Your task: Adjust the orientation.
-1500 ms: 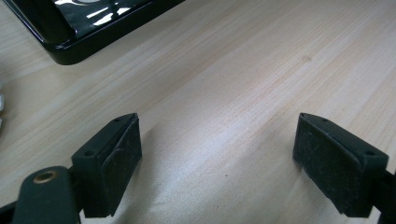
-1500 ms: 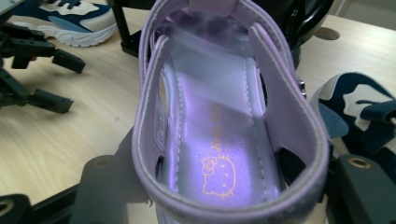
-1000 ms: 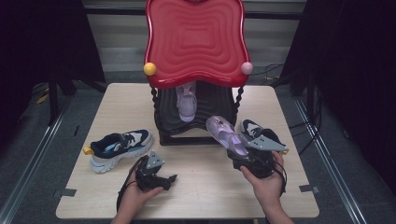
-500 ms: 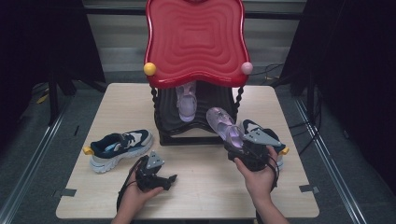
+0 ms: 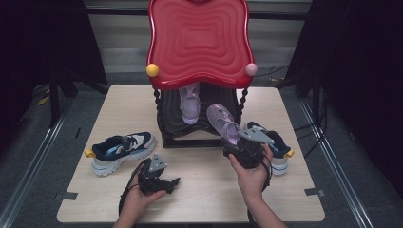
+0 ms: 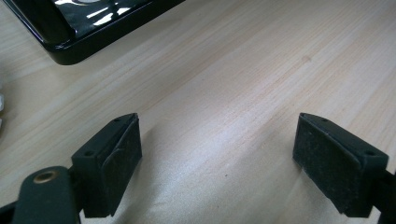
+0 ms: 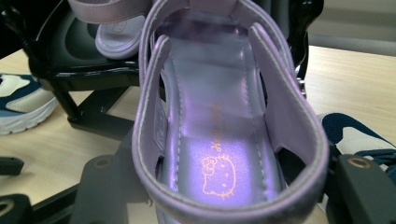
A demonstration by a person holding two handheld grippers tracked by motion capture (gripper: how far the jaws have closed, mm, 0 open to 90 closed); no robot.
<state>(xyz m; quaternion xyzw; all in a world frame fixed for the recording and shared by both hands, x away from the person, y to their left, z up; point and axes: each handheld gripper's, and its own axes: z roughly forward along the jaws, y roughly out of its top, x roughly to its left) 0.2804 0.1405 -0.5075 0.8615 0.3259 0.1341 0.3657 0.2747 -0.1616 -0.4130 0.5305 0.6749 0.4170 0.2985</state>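
there, purple sandal (image 5: 222,122) in right gripper (image 5: 239,147)

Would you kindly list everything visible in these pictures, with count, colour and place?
purple sandal in gripper: one, lilac, held by its heel, toe toward the rack.
purple sandal on rack: one, lilac, on the black shelf under the red top.
shoe rack: one, red wavy top on a black frame, at the table's far middle.
left sneaker: one, navy and white with a yellow heel tab, on the table's left.
right sneaker: one, navy and white, on the table's right, behind the right hand.
table: one, light wood.
left gripper: one, black, jaws open over bare table.
right gripper: one, black, closed on the sandal's heel.
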